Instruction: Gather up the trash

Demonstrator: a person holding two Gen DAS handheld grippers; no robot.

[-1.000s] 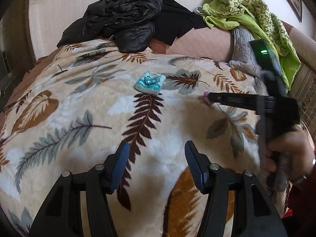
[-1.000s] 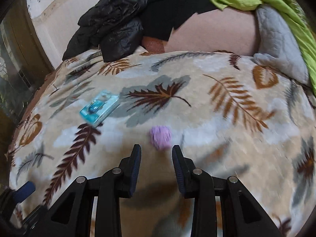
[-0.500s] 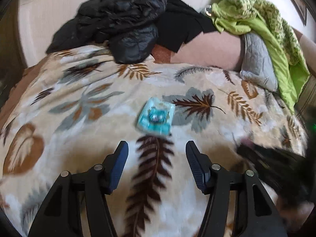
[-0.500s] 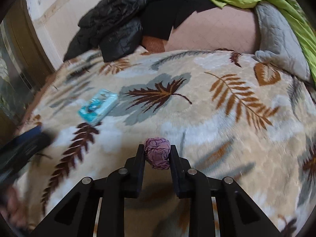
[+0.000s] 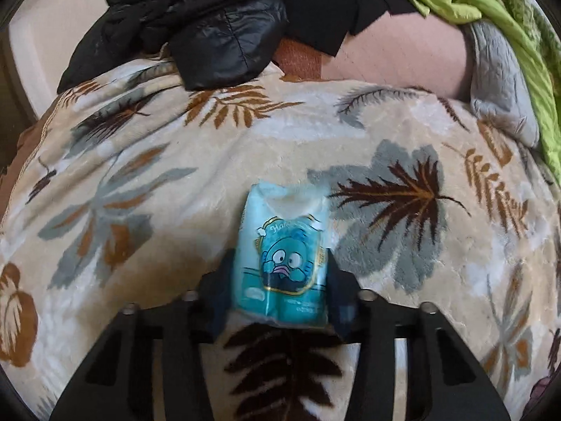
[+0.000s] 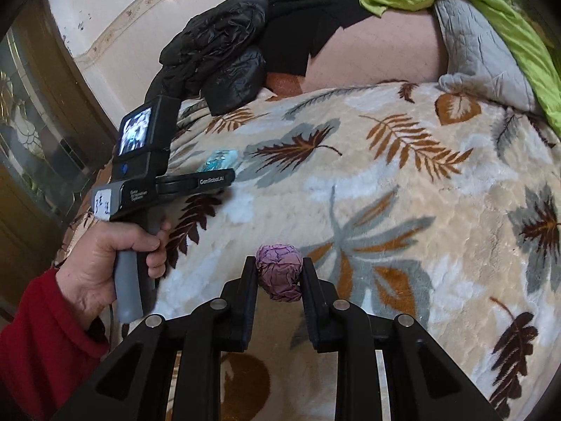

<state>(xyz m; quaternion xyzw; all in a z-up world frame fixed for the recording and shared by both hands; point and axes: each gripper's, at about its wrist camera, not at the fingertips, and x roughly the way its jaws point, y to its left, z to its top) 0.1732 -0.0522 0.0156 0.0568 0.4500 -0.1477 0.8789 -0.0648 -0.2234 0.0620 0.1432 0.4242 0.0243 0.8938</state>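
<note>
The right gripper (image 6: 278,277) is clamped on a crumpled purple paper ball (image 6: 279,272), its two black fingers pressing the ball from either side just above the leaf-patterned blanket (image 6: 403,189); a second ago the ball lay loose on the blanket ahead of fingers that stood apart, and half a second ago they had already closed on it. The left gripper (image 5: 278,291) now has its blue-padded fingers on both sides of the near end of a blue tissue packet (image 5: 282,256) printed with a cartoon face; the pads appear to touch the packet's edges, though motion blur hides whether they are squeezing it. Half a second ago that packet lay on the blanket well ahead of the spread fingers, so the left gripper has moved forward onto it. In the right wrist view the left hand (image 6: 105,259), in a red sleeve, grips the left gripper's grey handle, and the packet (image 6: 219,161) peeks out at its tip, to the left of and beyond the paper ball. Farther beyond the packet, at the blanket's far edge, a black jacket (image 5: 196,24) is heaped, with a grey quilted pillow (image 5: 498,80) and green fabric (image 5: 505,14) to its right.
</note>
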